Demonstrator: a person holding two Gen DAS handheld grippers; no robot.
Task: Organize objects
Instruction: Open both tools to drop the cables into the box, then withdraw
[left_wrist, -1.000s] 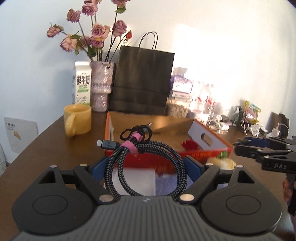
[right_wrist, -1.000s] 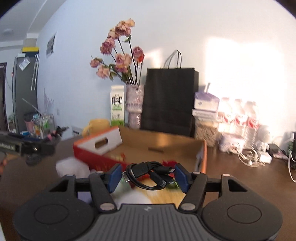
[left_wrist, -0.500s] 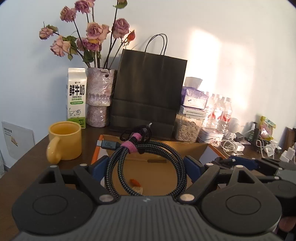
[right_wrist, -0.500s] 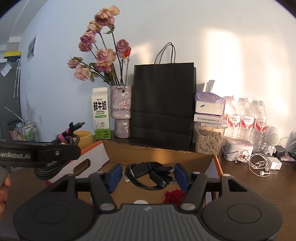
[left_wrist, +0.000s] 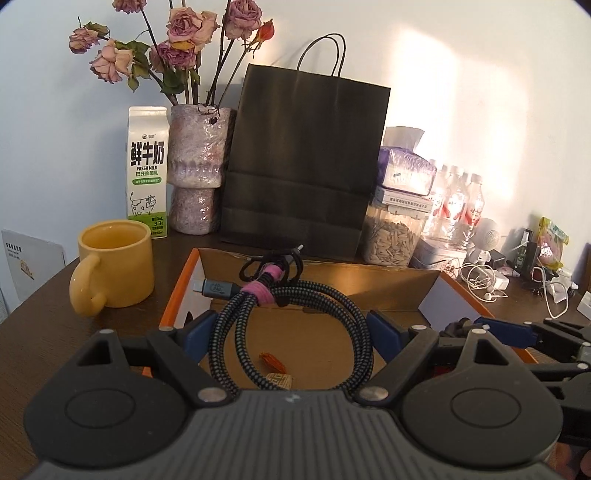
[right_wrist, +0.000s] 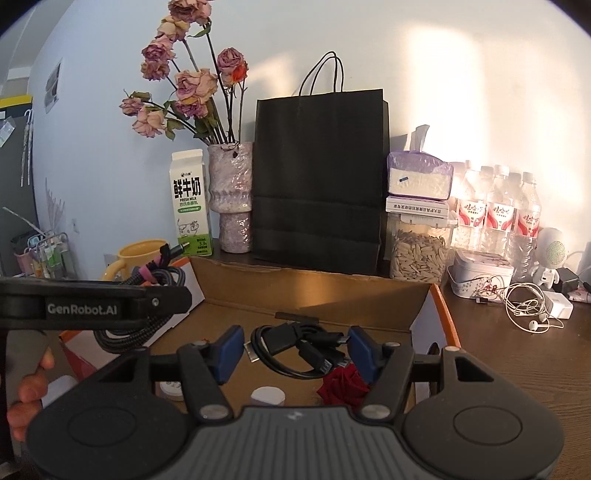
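Nearest the left wrist camera, the left gripper (left_wrist: 291, 332) has its jaws pinching a coiled braided cable (left_wrist: 295, 325) bound with a pink strap. The coil hangs above the open cardboard box (left_wrist: 388, 280), not yet resting on its floor. The right wrist view shows the same gripper and coil from the side, at the left wall of the box.

Nearest the right wrist camera, the right gripper (right_wrist: 295, 350) has its jaws pinching a bundle of black cables (right_wrist: 299, 347). This bundle also hangs above the box interior.

Status: both cable bundles are lifted and positioned over the box. Neither is released. Judged remaining steps: lower each bundle to the box floor, spread the jaws, withdraw.

Box floor, already occupied:
- a red rose head (right_wrist: 343, 384)
- a white round cap (right_wrist: 267, 396)
- a small orange scrap (left_wrist: 272, 362)

Whether these belong to the task cannot be told.

Beyond the box, the worktop (left_wrist: 37, 321) carries a yellow mug (left_wrist: 114, 269) to the left. To the right lie loose white earphones (right_wrist: 528, 306) and a charger (right_wrist: 557, 306); these may need sorting next.

Against the wall, left to right:
- milk carton (left_wrist: 147, 170)
- vase of dried roses (left_wrist: 197, 170)
- black paper bag (left_wrist: 306, 162)
- jar of seeds (left_wrist: 393, 236)
- water bottles (right_wrist: 498, 214)
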